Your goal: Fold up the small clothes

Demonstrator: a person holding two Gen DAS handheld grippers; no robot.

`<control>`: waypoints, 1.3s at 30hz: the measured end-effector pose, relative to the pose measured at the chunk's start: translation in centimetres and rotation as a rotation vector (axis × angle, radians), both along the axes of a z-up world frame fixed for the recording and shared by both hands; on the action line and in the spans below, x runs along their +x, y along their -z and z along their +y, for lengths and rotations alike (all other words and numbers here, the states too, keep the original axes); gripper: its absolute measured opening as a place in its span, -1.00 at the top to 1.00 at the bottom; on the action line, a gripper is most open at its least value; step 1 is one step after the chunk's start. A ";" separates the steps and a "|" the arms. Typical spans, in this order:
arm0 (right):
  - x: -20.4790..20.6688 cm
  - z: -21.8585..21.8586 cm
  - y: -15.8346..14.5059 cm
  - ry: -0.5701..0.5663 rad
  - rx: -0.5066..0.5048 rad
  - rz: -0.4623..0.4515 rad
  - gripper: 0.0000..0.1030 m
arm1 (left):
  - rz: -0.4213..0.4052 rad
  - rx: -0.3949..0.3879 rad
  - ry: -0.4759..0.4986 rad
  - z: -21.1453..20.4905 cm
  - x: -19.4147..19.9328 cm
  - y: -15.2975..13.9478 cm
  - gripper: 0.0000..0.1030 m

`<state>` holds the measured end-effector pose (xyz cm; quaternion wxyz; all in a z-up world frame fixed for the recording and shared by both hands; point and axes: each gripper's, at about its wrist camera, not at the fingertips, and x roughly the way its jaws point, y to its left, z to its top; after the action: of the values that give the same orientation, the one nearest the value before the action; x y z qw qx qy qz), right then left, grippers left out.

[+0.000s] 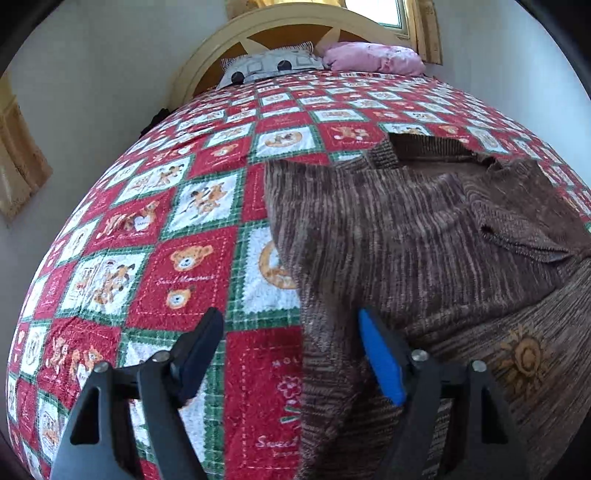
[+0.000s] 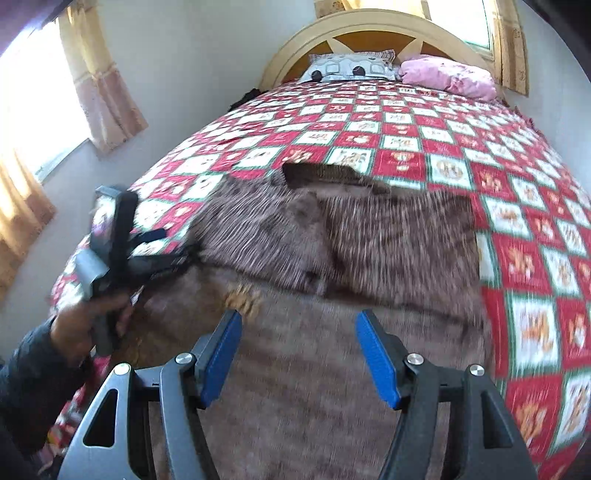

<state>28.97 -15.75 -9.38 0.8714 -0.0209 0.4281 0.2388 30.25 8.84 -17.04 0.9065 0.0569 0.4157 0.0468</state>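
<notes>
Two grippers, both mine, hang over the bed. My left gripper [image 1: 291,350] has its fingers spread wide with nothing pinched; no earlier view is at hand to compare. Below the gap between them runs the left edge of the brown sweater [image 1: 406,236]: the blue-padded finger [image 1: 380,362] sits over the knit, the dark finger [image 1: 199,350] over the quilt [image 1: 147,229]. Ahead of that blue pad, a sleeve lies folded across the sweater's body, and just beside the pad's outer side a sun motif [image 1: 522,360] shows on the cloth.

My right gripper [image 2: 299,354] also has its fingers parted, empty, with the sweater [image 2: 332,236] spread directly under and ahead of them; the view is blurred. Off beyond its left finger [image 2: 221,354], my left hand [image 2: 85,321] grips the other tool's handle at the sweater's edge. Far ahead of both sets of fingers, two pillows, one grey [image 2: 351,68] and one pink [image 2: 447,75], rest against the headboard [image 2: 369,26].
</notes>
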 end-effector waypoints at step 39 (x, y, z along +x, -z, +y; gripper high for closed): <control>8.3 1.2 6.4 0.155 0.016 0.175 0.41 | 0.005 -0.176 -0.092 3.4 0.0 1.1 -0.82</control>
<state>37.26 -14.54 -15.78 0.8465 0.0403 0.5011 0.1751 30.26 12.19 -18.16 0.9039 -0.0418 0.4225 0.0516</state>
